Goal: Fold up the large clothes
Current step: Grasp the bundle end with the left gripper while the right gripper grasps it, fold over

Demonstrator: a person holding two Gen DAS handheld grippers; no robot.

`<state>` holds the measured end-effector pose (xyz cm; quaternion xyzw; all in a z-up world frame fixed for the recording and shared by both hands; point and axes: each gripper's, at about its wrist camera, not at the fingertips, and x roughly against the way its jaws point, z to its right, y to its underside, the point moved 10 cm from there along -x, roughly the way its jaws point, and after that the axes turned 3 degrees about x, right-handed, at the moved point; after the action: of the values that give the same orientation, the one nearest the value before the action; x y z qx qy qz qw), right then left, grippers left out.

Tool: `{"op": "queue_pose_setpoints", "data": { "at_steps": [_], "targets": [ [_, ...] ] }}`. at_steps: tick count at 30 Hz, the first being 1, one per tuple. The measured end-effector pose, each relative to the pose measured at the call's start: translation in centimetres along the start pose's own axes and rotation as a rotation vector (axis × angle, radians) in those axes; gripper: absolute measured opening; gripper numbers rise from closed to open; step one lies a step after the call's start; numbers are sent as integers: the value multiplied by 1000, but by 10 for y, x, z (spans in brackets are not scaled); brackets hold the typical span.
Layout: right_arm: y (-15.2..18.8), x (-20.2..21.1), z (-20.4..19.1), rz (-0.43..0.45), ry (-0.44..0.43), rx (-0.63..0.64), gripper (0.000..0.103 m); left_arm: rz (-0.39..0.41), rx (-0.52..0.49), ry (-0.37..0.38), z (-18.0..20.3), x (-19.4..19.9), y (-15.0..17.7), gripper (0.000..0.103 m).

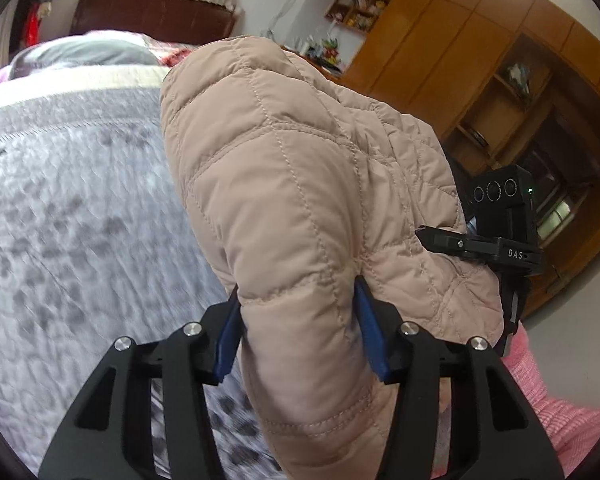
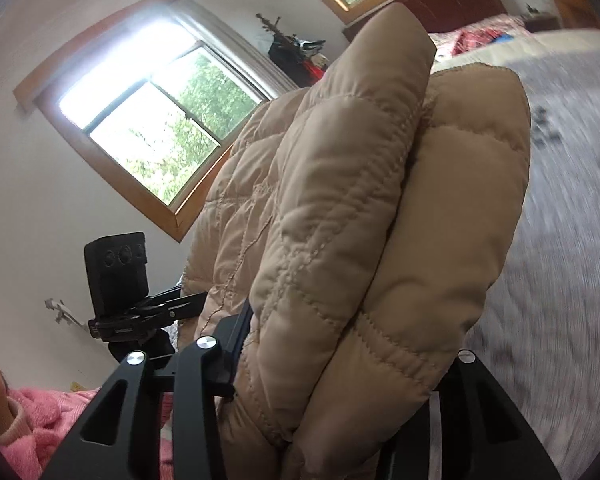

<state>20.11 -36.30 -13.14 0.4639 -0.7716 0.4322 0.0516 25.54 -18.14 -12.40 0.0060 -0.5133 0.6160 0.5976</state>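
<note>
Nearest me, my left gripper (image 1: 298, 332): both blue pads (image 1: 370, 334) press into a thick fold of the beige quilted padded coat (image 1: 300, 184), one on each side. Clamped on the coat, no gap showing.

My right gripper (image 2: 340, 364): its left blue pad (image 2: 240, 332) lies against the same coat (image 2: 360, 208); the right finger is buried behind the fabric, only its black link and screw showing. The coat bulges full between the arms, so I take it as clamped too, though I cannot see the far pad.

The coat is held up off the bed between the two grippers, hanging bunched. In each view its bulk runs from the jaws away and upward, long axis roughly along the fingers, leaning a little left in the left view and right in the right view. In the right view two puffed rolls lie side by side with a stitched seam between them.

The coat blocks most of the middle of both views. Just beside it, each camera catches the other black gripper with its camera block (image 1: 500, 216).

My pink knitted sleeve (image 1: 556, 412) sits at the lower edge.

Below and beyond: the grey and white patterned bedspread (image 1: 72, 208), blurred. Farther, a dark wooden headboard (image 1: 152, 20), orange-brown wooden cabinets with open shelves (image 1: 460, 48), and a wood-framed window with green leaves outside (image 2: 152, 108).
</note>
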Motion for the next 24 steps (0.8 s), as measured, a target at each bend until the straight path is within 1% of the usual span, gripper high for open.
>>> {"op": "queue_pose_setpoints", "data": {
  "at_steps": [4,7,9,13,15,16,18,19,20,21,22,24],
  "targets": [
    [-27,-31,5,-41,2,11,42,22,38,-38,-37,-2,-24,51],
    [-44,-64,16,-74,-3,0,42,22,77,-57,-68,-9,-37,51],
    [-54,-85,24,-92,-8,-9,42,23,93,-68,-81,-14,-44,51],
    [-63,-120,42,-133,-10,-36,42,18,139,-79,-119,-26,-52,51],
    [-56,-136,51,-155,-6,-65,43,10,163,-71,-135,-33,-49,52],
    [-58,-142,53,-157,-7,-74,44,8,178,-51,-142,-35,-48,54],
    [-52,-147,56,-159,-28,-111,47,5,188,-21,-145,-36,-50,56],
    [-49,-147,57,-159,-31,-117,50,3,182,-19,-144,-36,-49,58],
    [-50,-147,60,-160,-22,-115,53,1,177,-23,-142,-36,-48,62],
    [-51,-148,61,-162,-8,-115,60,-4,174,-32,-141,-36,-48,64],
    [-50,-148,61,-164,8,-115,63,-9,175,-40,-141,-37,-48,66],
    [-47,-139,55,-168,46,-106,65,-20,185,-59,-144,-33,-48,69]
  ]
}}
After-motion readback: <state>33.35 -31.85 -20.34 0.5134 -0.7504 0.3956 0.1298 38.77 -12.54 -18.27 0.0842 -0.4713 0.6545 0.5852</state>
